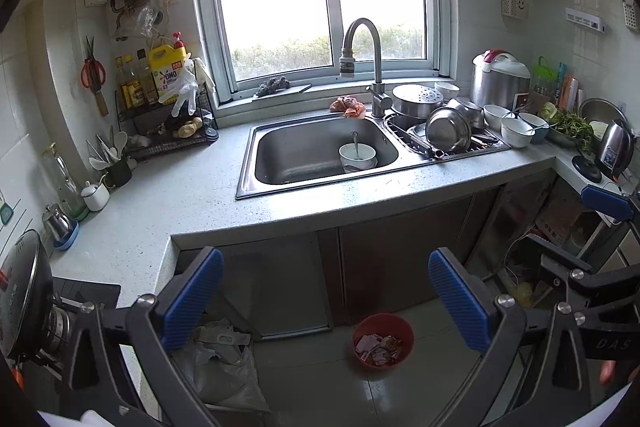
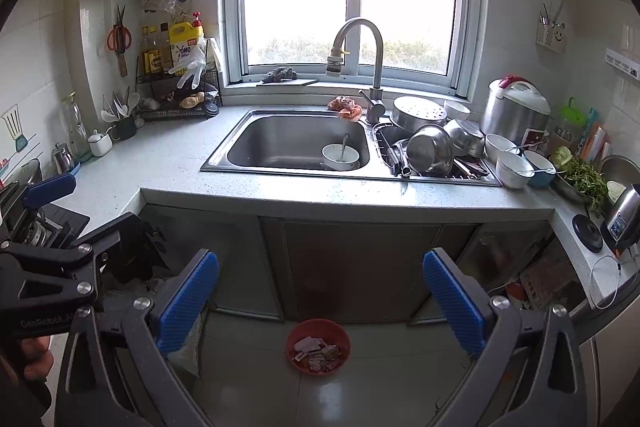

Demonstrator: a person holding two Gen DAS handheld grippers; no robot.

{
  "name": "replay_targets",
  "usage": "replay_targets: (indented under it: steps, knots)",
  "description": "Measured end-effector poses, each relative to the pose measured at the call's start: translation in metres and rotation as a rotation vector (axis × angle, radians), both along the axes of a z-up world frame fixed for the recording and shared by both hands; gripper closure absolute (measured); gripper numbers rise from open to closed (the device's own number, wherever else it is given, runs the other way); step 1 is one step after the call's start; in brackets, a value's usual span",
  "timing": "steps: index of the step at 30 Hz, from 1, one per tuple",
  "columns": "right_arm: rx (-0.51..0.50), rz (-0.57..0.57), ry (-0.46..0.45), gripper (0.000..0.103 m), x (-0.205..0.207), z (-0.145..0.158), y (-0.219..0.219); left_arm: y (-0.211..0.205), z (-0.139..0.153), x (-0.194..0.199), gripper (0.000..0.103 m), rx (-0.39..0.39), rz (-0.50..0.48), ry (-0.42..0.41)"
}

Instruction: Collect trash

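Note:
A red bin (image 1: 383,341) holding several wrappers stands on the floor in front of the sink cabinet; it also shows in the right wrist view (image 2: 318,346). My left gripper (image 1: 326,303) is open and empty, held high above the floor, with the bin between its blue pads. My right gripper (image 2: 320,301) is open and empty, also above the bin. An orange crumpled scrap (image 1: 348,105) lies on the counter behind the sink by the faucet, also in the right wrist view (image 2: 345,106). A grey trash bag (image 1: 224,367) sits on the floor at left.
The sink (image 1: 320,153) holds a white bowl (image 1: 357,157) with a spoon. A drying rack with pots and bowls (image 1: 448,131) is on the right, with a rice cooker (image 1: 500,79), greens and a kettle (image 1: 614,147). A spice rack (image 1: 168,111) and a wok (image 1: 24,291) are on the left.

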State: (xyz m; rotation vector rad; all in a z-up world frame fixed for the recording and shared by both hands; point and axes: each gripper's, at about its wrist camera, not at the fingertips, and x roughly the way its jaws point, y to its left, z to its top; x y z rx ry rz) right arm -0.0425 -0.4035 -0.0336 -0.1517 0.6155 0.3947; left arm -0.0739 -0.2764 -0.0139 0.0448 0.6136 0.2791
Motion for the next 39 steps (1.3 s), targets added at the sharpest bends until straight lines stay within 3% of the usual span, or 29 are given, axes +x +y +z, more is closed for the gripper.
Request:
replay_targets:
  steps: [12,39]
  knots:
    - [-0.003,0.000,-0.009,0.000,-0.001,0.007,-0.028,-0.023,0.000,-0.009,0.001,-0.037,-0.030,-0.002]
    - [-0.016,0.028,-0.003,0.000,-0.018,0.005,-0.032,-0.038,-0.007,-0.027,0.001,-0.052,0.016,-0.003]
